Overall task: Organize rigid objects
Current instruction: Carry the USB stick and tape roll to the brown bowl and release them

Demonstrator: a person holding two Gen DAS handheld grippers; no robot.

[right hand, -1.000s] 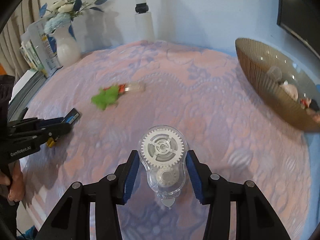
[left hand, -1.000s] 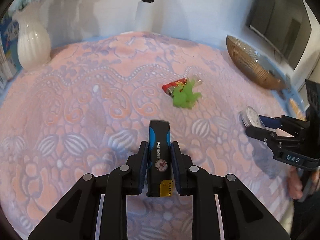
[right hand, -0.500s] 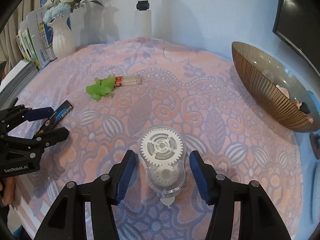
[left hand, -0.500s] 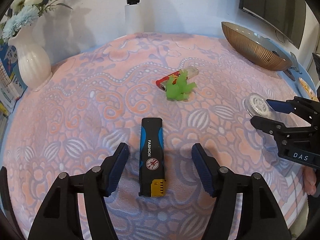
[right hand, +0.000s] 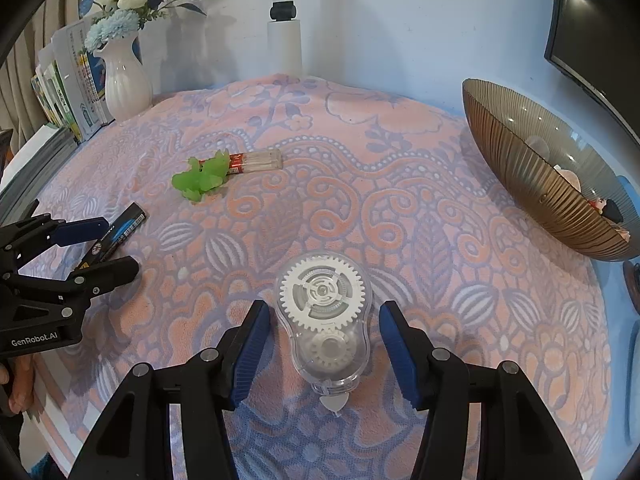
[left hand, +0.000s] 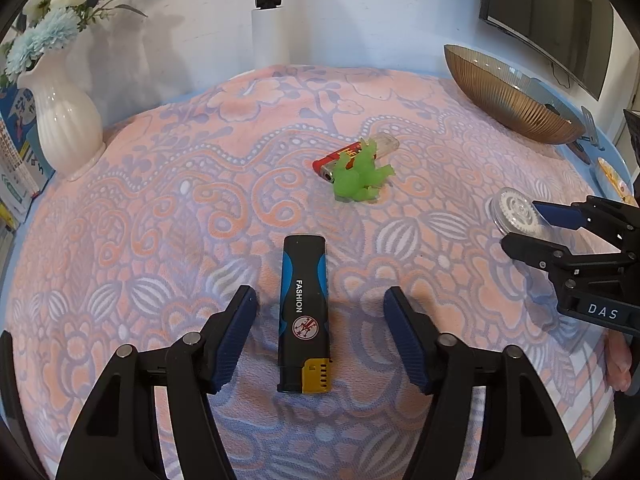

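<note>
Left tool jaws apart, just eased in slightly after opening, pads clear of the black-blue lighter lying flat between them on the pink patterned worktop; lighter reads "FASHION". Right tool jaws apart, having just opened, clear correction-tape dispenser between them, untouched. Tool bodies read "GenRobot.AI" and "DAS". Both point steeply down. Red lighter touches green toy figure mid-worktop. Ribbed amber bowl far right.
</note>
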